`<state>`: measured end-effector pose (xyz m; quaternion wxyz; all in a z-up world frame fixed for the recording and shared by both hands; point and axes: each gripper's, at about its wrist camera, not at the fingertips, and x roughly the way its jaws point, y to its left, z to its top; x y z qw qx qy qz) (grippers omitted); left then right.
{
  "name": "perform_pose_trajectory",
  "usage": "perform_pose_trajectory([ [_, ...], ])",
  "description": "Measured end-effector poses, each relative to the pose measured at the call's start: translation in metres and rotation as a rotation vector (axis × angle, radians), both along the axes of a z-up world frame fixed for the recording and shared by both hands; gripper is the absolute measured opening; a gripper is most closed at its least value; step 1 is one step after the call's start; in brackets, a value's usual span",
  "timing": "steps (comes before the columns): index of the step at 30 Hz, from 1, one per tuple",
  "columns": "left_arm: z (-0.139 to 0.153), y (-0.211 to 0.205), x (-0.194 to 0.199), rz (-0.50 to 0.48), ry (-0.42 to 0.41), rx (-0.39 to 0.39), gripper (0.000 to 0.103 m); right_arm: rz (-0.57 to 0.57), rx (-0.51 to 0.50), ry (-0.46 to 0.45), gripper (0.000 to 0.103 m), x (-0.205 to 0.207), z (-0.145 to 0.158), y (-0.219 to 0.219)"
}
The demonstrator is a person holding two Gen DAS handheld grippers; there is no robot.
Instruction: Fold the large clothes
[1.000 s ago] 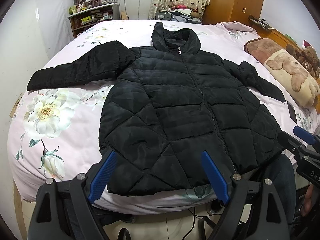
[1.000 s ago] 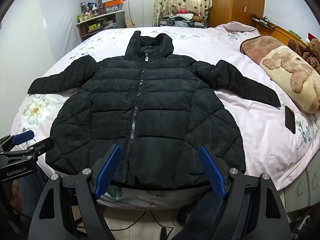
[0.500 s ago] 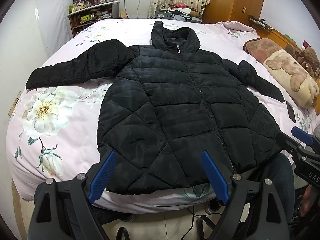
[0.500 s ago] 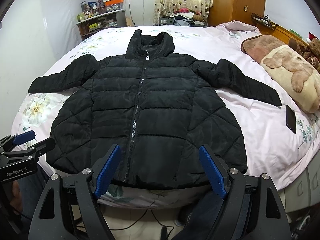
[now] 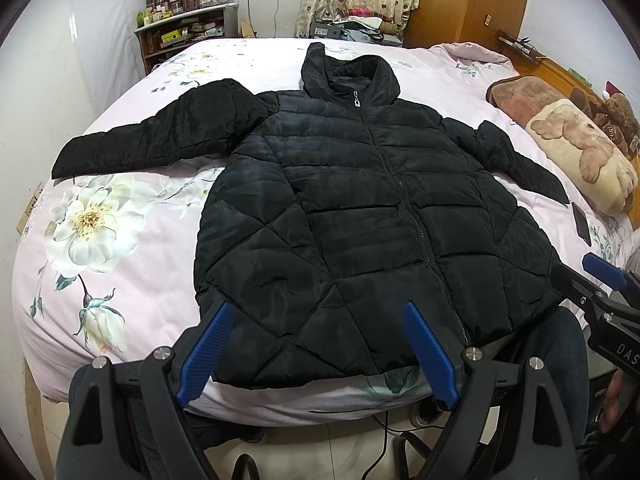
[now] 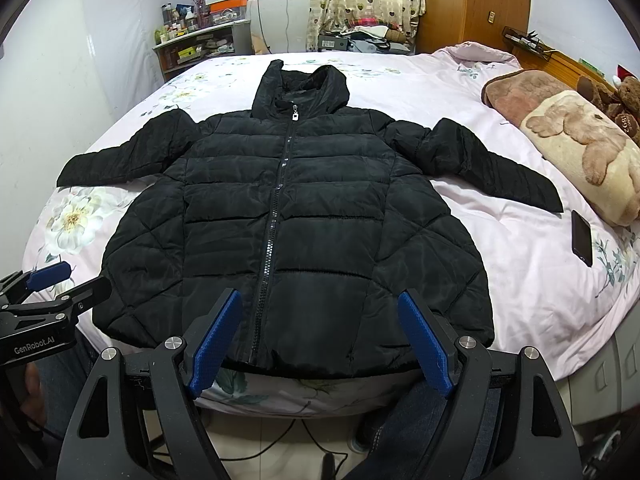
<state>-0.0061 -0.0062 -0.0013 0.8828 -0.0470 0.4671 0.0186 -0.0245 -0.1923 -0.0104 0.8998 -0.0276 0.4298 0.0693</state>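
A black quilted hooded jacket (image 5: pixel 360 208) lies flat, front up and zipped, on a pink floral bed (image 5: pixel 112 264). Both sleeves are spread out to the sides. It also shows in the right wrist view (image 6: pixel 296 220). My left gripper (image 5: pixel 316 336) is open and empty, hovering just before the hem at the jacket's left half. My right gripper (image 6: pixel 320 320) is open and empty, hovering before the hem near the zipper's lower end. Each gripper shows at the edge of the other's view: the right one (image 5: pixel 600 280) and the left one (image 6: pixel 48 280).
A black phone (image 6: pixel 582 238) lies on the bed right of the jacket. A bear-print pillow (image 6: pixel 580 148) and teddy bears (image 6: pixel 616 100) sit at the right. A shelf (image 5: pixel 184 32), a wardrobe (image 5: pixel 468 0) and a wall stand behind the bed. Cables lie on the floor below.
Both grippers have drifted slightly forward toward the jacket's hem and a little lower. The jacket has not moved.
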Motion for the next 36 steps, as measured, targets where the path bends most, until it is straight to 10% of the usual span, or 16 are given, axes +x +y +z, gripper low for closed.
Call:
perform_pose_trajectory([
  [36, -0.006, 0.002, 0.016, -0.008, 0.013, 0.011, 0.088, -0.003, 0.007, 0.006, 0.080, 0.012, -0.003, -0.002],
])
